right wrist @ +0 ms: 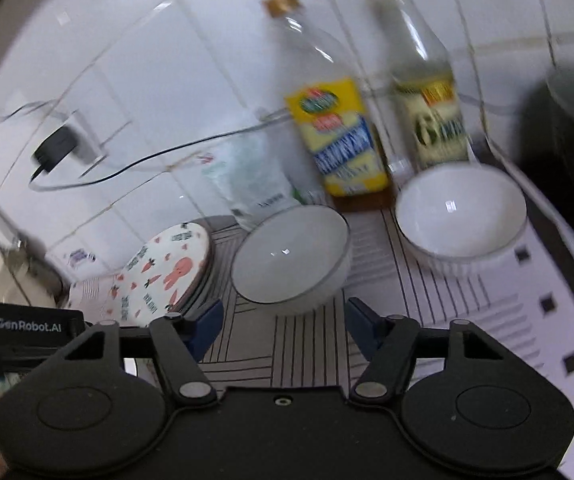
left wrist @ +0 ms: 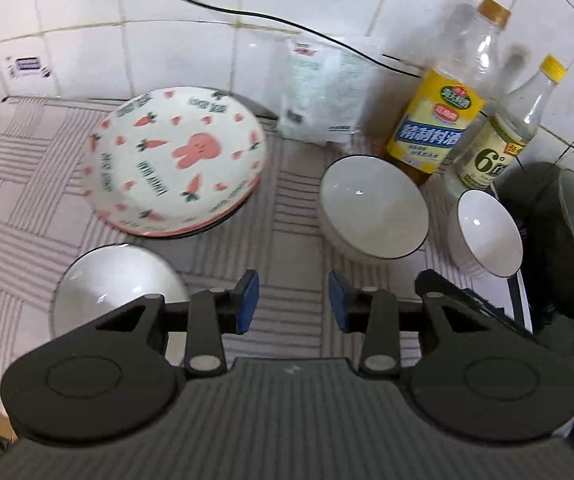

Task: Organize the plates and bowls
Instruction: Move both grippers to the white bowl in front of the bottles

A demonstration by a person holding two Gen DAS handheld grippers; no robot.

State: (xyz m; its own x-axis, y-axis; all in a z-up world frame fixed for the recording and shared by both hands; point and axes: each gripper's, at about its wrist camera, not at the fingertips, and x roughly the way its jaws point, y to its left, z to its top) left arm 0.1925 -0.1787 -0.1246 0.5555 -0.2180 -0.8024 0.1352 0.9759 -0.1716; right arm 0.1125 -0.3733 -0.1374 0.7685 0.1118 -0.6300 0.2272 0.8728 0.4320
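Plainly, the left gripper (left wrist: pixel 293 304) hangs spread and empty over the striped mat (left wrist: pixel 27 184), a white bowl (left wrist: pixel 373 210) just ahead, the rabbit plate (left wrist: pixel 175 164) ahead-left. Likewise the right gripper (right wrist: pixel 283 330) gapes empty, another bowl (right wrist: pixel 461 220) ahead-right.

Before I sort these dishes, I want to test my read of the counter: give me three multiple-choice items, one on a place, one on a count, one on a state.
1. Where does the rabbit plate sit?
A. on a stack of plates
B. inside a bowl
C. against the bottles

2. How many white bowls show in the left wrist view?
A. one
B. two
C. three

3. What is between the fingers of the left tool?
A. a bowl
B. nothing
C. a plate

Answers: 1 A, other plate rims show beneath it. 2 C, near bowl, middle bowl, right bowl. 3 B, only the mat shows in the gap.
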